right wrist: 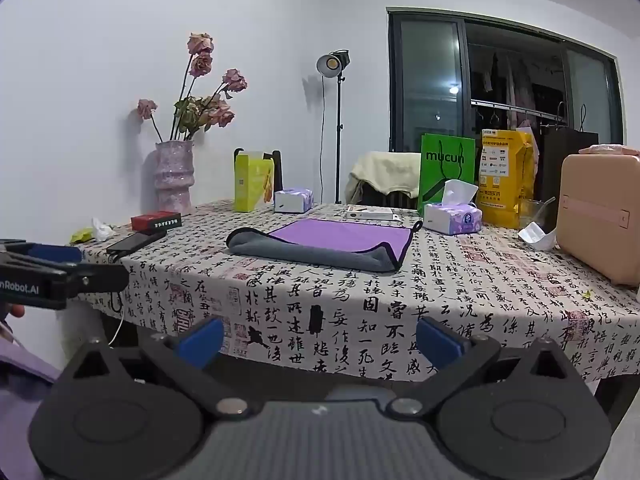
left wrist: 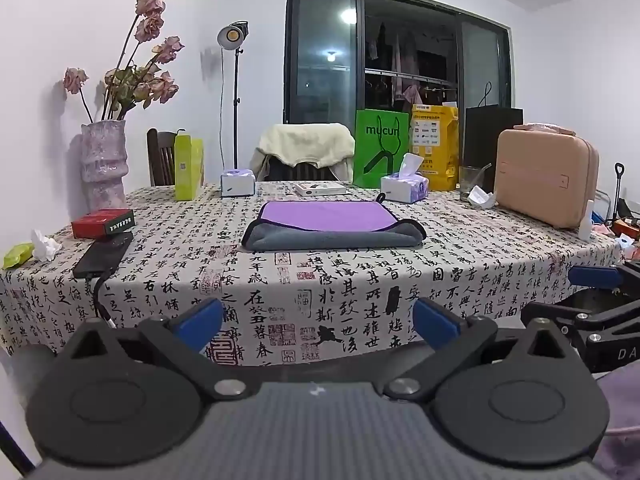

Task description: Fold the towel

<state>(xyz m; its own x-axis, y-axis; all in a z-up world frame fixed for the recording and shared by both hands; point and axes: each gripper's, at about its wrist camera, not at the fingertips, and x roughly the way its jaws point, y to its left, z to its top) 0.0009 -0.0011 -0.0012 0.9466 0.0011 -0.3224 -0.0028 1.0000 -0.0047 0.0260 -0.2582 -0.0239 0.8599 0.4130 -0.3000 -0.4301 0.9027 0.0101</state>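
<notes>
Two grippers hang off the near edge of the desk (left wrist: pixel 460 280), the left gripper (left wrist: pixel 318 322) and the right gripper (right wrist: pixel 320 338) each with blue-padded fingers (left wrist: pixel 200 318) spread wide and holding nothing. The towel (left wrist: pixel 332 226), purple on its upper face and grey beneath, lies mid-desk on the calligraphy-print tablecloth (right wrist: pixel 440 300), its near edge folded over in a grey roll, well apart from both grippers. A tissue pack (left wrist: pixel 404 188) sits just beyond its far right corner, and a black phone (left wrist: pixel 104 254) lies to its left.

One towel (left wrist: pixel 332 226), two tissue packs (left wrist: pixel 237 183) (left wrist: pixel 404 187), one vase (left wrist: pixel 104 162)
</notes>
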